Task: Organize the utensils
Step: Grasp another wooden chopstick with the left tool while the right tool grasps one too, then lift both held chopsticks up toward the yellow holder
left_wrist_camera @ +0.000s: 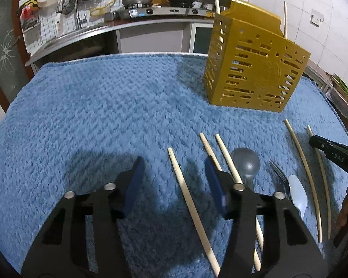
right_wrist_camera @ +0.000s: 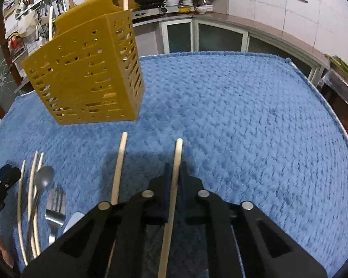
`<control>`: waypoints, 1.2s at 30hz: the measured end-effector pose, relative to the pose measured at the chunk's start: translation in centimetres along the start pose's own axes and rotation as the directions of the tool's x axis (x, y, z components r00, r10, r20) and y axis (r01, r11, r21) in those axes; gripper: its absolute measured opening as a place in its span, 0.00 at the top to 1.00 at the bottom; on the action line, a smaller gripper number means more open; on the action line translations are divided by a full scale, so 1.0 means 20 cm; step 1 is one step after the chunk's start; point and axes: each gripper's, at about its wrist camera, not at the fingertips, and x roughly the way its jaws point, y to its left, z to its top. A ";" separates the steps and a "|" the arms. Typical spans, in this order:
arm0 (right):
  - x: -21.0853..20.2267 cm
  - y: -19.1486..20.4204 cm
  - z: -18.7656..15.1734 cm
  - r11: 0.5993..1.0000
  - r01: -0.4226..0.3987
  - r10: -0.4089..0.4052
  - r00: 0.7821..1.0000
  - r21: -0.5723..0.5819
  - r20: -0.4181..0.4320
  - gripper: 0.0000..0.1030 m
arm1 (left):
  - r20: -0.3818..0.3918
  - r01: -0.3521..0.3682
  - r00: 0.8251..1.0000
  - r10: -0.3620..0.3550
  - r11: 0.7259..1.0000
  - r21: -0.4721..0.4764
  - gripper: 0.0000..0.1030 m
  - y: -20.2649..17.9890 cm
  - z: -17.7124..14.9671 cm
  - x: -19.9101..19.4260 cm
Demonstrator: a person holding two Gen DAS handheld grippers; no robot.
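Early stage: two chopsticks stand in the gold holder [left_wrist_camera: 252,69], most utensils still on the worktop [left_wrist_camera: 92,115].
Right claw [right_wrist_camera: 175,173] clenched on one chopstick [right_wrist_camera: 177,153] at holder's 5 o'clock; left claw [left_wrist_camera: 172,173] released, straddling another chopstick [left_wrist_camera: 185,192]. Spoon [left_wrist_camera: 246,162], fork [left_wrist_camera: 279,176] remain.

Black claw [left_wrist_camera: 172,173] frames, blue pads [left_wrist_camera: 134,180], silver round screws.

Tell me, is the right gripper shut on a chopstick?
Yes. The right gripper is shut on the chopstick; both pads press its sides.
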 end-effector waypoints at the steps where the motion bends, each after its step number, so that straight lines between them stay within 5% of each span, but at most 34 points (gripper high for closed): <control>1: 0.00 0.00 0.00 1.000 -0.005 0.005 1.000 -0.004 -0.014 0.93 | -0.006 -0.001 1.000 0.001 1.000 0.001 0.57 0.00 0.00 0.00; 10: 0.02 -0.01 -0.01 1.000 -0.018 0.019 1.000 0.011 -0.020 0.92 | -0.074 0.002 0.997 -0.001 1.000 0.012 0.69 -0.03 0.00 0.08; 15: 0.03 -0.01 0.01 1.000 -0.021 0.021 0.999 0.016 -0.033 0.92 | -0.072 -0.015 0.997 0.016 1.000 0.012 0.89 -0.03 0.03 0.12; 22: 0.03 -0.01 0.03 1.000 -0.022 0.023 0.999 0.019 -0.045 0.94 | -0.054 -0.007 0.998 0.007 1.000 0.007 0.92 -0.02 0.06 0.13; 31: -0.17 -0.08 0.05 0.993 -0.089 0.082 0.993 0.075 0.084 0.94 | 0.027 0.026 0.999 -0.026 1.000 -0.005 0.93 0.00 0.09 0.01; 36: -0.33 -0.09 0.06 0.985 -0.146 0.125 0.971 0.088 0.206 0.94 | 0.146 0.040 0.988 -0.043 0.999 0.021 0.95 -0.04 0.14 -0.17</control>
